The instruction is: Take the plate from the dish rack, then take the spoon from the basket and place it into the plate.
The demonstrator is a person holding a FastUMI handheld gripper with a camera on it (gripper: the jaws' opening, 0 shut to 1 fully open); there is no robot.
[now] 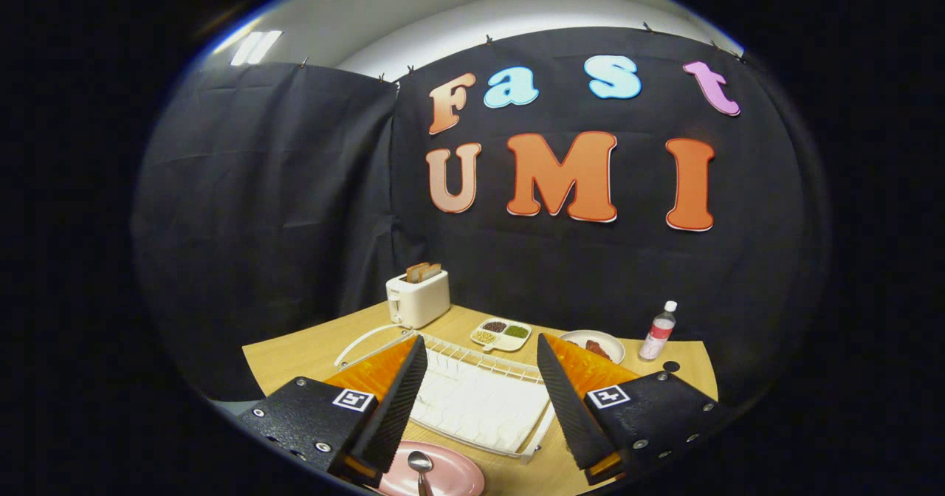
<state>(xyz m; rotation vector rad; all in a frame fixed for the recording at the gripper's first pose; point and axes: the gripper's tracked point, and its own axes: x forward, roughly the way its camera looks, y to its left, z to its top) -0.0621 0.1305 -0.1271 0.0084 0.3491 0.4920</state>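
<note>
The gripper (480, 393) gapes wide and empty; the metal spoon (421, 468) already lies on the round pink plate (458, 474) at its seven o'clock, handle pointing back.

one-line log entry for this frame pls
gripper: open, holding nothing | spoon: lying in pink plate | plate: on table, near side of dish rack | rack: no dishes seen

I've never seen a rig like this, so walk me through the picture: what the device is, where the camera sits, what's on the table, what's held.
A person holds a hand-held gripper; the camera rides on it, looking forward along its jaws, which stand open and hold nothing. Between them lies a white dish rack on a wooden table. Just below, a spoon rests in a pink plate. Beyond stand a toaster, a divided snack tray, a plate of food and a bottle.
</note>
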